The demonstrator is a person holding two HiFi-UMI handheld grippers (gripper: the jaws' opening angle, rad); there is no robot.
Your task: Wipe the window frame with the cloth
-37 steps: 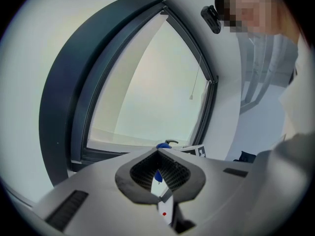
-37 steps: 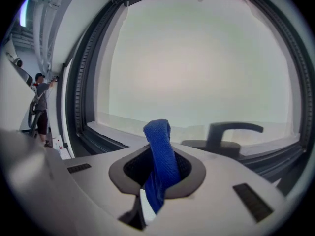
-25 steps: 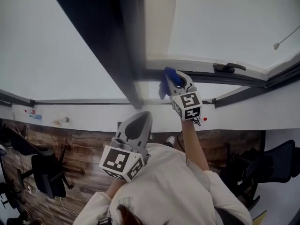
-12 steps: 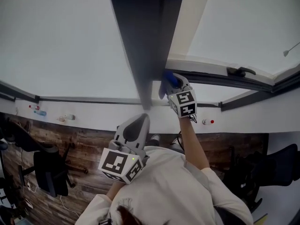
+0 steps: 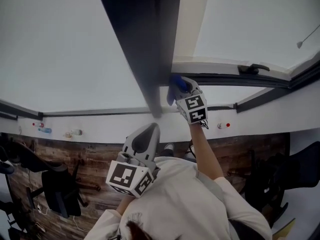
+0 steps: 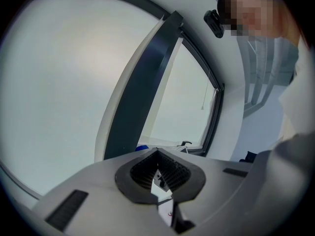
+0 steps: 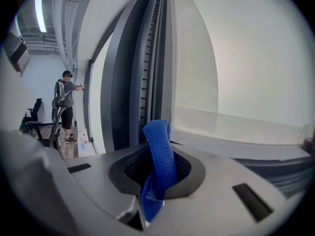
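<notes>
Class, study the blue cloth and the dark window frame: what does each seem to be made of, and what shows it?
Blue cloth: soft matt fabric, probably microfibre; fine knit texture, folds limply in the right hand-held gripper. Dark window frame: smooth painted metal, perhaps aluminium; straight ribbed profiles, dull sheen. Plastic cannot be ruled out.

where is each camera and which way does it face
Head view: on person's head, facing the window frame; shows shirt, left gripper, right gripper.
Left gripper view: rides that gripper, along shut jaws toward the frame; shirt at right.
Right gripper view: rides that gripper, jaws clamping the blue cloth at the frame.
Shared: head and right gripper views show the cloth.
</notes>
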